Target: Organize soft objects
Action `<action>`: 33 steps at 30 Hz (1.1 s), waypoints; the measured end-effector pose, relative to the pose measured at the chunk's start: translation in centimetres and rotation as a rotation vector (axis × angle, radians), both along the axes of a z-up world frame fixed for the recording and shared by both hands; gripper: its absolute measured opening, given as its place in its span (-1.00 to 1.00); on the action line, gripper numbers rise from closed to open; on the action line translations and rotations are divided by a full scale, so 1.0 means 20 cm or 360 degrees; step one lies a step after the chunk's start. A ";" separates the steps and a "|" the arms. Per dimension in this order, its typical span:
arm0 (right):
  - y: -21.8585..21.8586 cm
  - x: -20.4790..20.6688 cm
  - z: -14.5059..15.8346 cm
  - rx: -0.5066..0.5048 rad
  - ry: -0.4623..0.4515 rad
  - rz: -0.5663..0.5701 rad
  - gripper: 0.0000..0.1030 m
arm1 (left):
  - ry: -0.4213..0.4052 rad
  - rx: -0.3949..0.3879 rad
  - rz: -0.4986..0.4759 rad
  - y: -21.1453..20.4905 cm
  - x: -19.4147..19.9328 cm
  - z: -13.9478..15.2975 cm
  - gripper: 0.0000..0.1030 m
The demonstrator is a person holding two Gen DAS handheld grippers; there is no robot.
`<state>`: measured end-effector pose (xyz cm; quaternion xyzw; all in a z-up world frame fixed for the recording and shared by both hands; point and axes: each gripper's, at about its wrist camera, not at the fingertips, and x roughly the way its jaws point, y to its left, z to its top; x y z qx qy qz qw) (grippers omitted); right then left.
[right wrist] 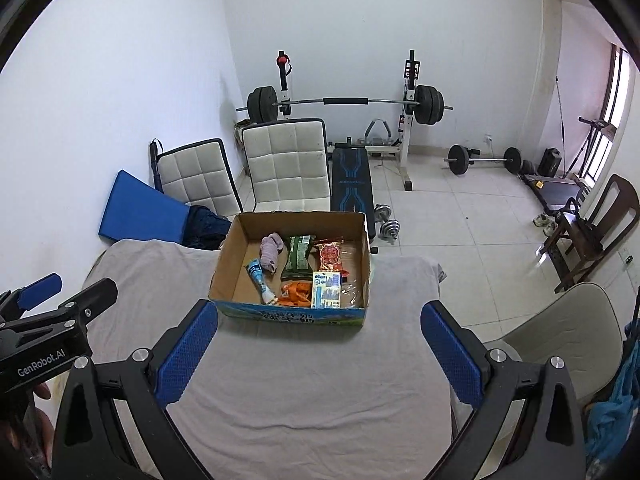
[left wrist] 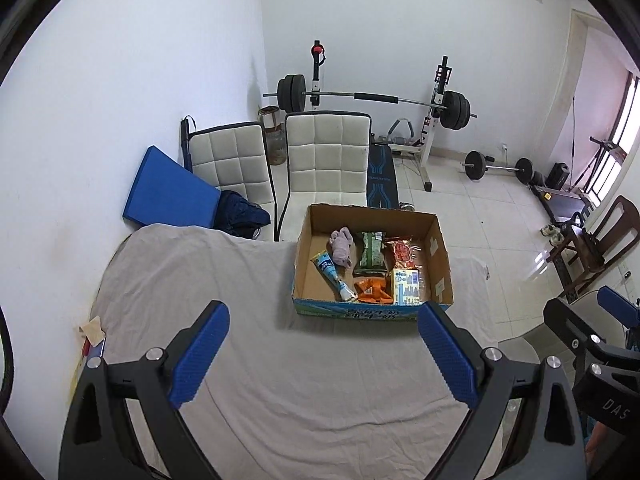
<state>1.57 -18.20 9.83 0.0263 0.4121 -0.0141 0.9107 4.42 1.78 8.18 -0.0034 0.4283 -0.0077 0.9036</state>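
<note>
An open cardboard box (left wrist: pixel 440 248) (right wrist: pixel 230 256) stands at the far edge of a table under a grey cloth (left wrist: pixel 248 320) (right wrist: pixel 304 368). Inside lie a lilac cloth (left wrist: pixel 342 249) (right wrist: pixel 271 255), a blue-white tube (left wrist: pixel 332 274) (right wrist: pixel 260 278), a green packet (left wrist: pixel 371 257) (right wrist: pixel 298 257), a red snack bag (left wrist: pixel 403 255) (right wrist: pixel 330 257), an orange packet (left wrist: pixel 372 291) (right wrist: pixel 297 294) and a small blue-white carton (left wrist: pixel 406 286) (right wrist: pixel 326 289). My left gripper (left wrist: pixel 324 354) is open and empty above the cloth, short of the box. My right gripper (right wrist: pixel 318 346) is open and empty too.
Two white padded chairs (left wrist: pixel 326 152) (right wrist: pixel 286 160) stand behind the table, with a blue mat (left wrist: pixel 168 192) against the wall. A weight bench with barbell (left wrist: pixel 376 98) (right wrist: pixel 346 102) is further back. A wooden chair (right wrist: pixel 592 232) and a beige seat (right wrist: pixel 560 320) are to the right.
</note>
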 end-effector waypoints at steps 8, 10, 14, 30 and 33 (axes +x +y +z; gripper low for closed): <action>0.00 0.02 -0.02 0.0001 -0.0001 0.0013 1.00 | 0.0002 0.0000 -0.0001 0.00 0.00 0.00 0.88; 0.00 0.04 -0.03 0.0006 -0.0005 0.0011 1.00 | 0.0001 0.0000 0.0002 0.00 0.00 0.00 0.88; 0.00 0.05 -0.05 0.0008 -0.0011 0.0008 1.00 | 0.0006 -0.0001 -0.0003 0.00 0.01 0.00 0.88; -0.01 0.07 -0.02 0.0011 -0.0014 0.0001 1.00 | 0.0021 0.0006 -0.0012 -0.04 0.00 -0.03 0.88; -0.02 0.06 -0.01 0.0016 -0.0017 0.0001 1.00 | 0.0022 0.0006 -0.0012 -0.05 0.00 -0.03 0.88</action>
